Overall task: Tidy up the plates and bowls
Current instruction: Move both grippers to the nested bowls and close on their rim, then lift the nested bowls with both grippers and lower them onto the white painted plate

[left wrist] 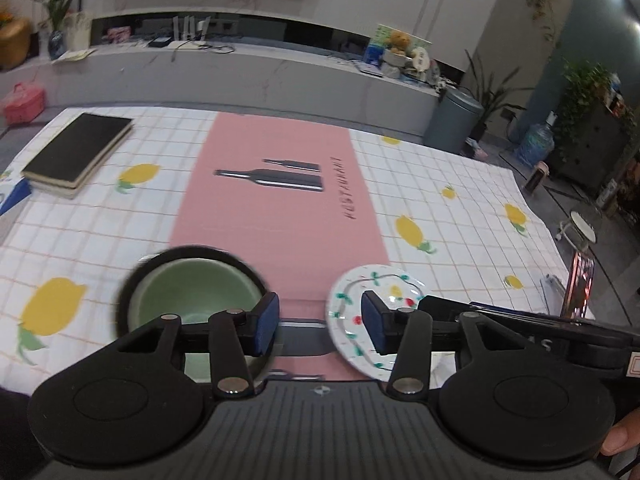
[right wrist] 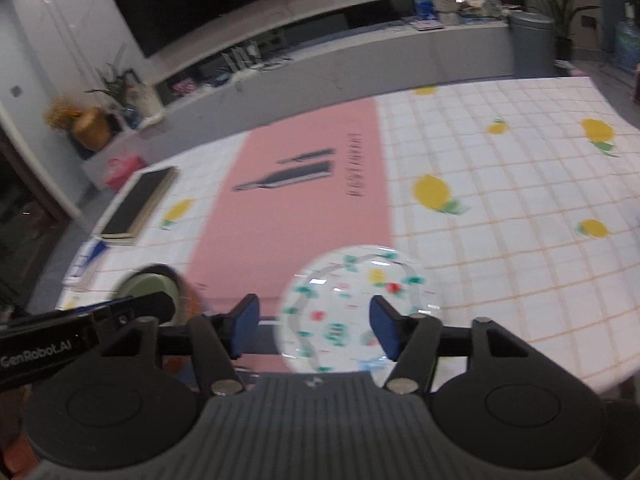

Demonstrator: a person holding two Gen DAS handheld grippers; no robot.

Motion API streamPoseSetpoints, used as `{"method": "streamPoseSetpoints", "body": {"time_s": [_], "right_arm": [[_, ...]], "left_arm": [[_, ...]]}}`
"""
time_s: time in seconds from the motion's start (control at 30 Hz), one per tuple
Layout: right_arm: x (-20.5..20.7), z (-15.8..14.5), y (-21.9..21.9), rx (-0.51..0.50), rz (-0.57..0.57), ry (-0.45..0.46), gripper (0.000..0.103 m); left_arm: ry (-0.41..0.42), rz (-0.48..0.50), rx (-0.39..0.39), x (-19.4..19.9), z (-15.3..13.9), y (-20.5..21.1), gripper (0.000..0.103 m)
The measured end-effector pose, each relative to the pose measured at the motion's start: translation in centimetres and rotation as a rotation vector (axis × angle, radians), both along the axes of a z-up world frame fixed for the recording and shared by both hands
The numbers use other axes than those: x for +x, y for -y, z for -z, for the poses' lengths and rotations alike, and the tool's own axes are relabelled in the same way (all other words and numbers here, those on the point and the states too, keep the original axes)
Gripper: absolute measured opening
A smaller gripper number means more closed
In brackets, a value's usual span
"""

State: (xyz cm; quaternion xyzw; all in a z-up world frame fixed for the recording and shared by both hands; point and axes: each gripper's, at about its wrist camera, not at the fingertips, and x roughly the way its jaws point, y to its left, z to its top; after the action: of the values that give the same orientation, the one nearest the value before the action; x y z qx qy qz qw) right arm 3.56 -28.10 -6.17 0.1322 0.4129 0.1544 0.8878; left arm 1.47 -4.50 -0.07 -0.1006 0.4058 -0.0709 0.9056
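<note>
A green bowl with a dark outside sits near the table's front edge, left of the pink runner; it also shows in the right wrist view. A white plate with green and red floral print lies to its right; it fills the right wrist view's centre. My left gripper is open and empty, above the gap between bowl and plate. My right gripper is open and empty, hovering over the plate's near part.
A pink runner with a bottle print crosses the lemon-patterned tablecloth. A stack of dark notebooks lies at the far left. A grey bin and a TV bench stand beyond the table.
</note>
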Motion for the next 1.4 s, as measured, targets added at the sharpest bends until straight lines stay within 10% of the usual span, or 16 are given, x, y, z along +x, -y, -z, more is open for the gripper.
{"method": "streamPoseSetpoints", "body": {"time_s": [0.3, 0.63, 1.4], "right_arm": [[1.9, 0.5, -6.5, 0.066, -0.122, -0.118, 0.077], [5.4, 5.6, -10.4, 0.120, -0.104, -0.367, 0.077], [6.8, 9.0, -10.6, 0.224, -0.057, -0.467, 0.047]], "left_arm": [[-0.034, -0.182, -0.023, -0.2, 0.3, -8.1, 0.077], [-0.176, -0.366, -0.282, 0.2, 6.5, -14.3, 0.076], [-0.253, -0.330, -0.366, 1.9, 11.2, -13.5, 0.055]]}}
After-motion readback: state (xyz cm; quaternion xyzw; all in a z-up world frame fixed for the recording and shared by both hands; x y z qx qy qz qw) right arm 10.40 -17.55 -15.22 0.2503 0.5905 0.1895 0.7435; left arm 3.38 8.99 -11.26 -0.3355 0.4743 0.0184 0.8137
